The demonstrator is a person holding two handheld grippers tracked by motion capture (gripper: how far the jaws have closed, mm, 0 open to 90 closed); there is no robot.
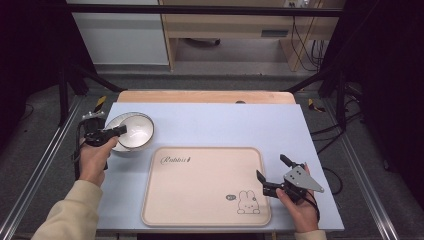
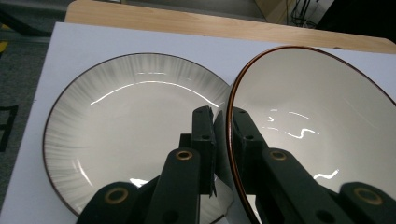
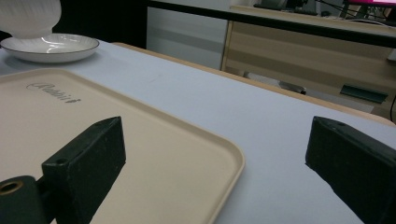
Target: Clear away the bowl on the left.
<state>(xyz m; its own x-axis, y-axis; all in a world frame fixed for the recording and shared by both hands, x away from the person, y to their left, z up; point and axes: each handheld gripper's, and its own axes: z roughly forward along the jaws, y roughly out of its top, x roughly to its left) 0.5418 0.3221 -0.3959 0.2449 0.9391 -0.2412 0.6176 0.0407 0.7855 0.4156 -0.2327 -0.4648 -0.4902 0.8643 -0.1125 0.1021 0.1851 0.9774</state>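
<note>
The table (image 1: 210,120) carries a pale blue-white cover, and on it the beige tray (image 1: 205,185) lies flat, its longer side running across the table and its printed rabbit at the corner nearest the person's right hand.

Up and to the left of the tray, just off its far left corner, sits the plate (image 1: 142,142). From above, the plate and the bowl (image 1: 131,129) merge into one pale round shape. The left gripper view separates them: the grey-streaked plate (image 2: 130,126) lies flat on the cover, while the brown-rimmed bowl (image 2: 317,135) is lifted and tilted over it, its opening turned partly toward the camera. That view also shows the left gripper (image 2: 223,140) clamped on the bowl's rim, one jaw inside the wall and one outside. From above, the left gripper (image 1: 120,131) reaches in from the bowl's left side.

The right gripper (image 1: 272,167) rests beside the tray's right edge. The right gripper view shows its jaws spread wide with nothing between them, the tray's corner (image 3: 205,154) below, and the plate (image 3: 51,46) far off beyond the tray.
</note>
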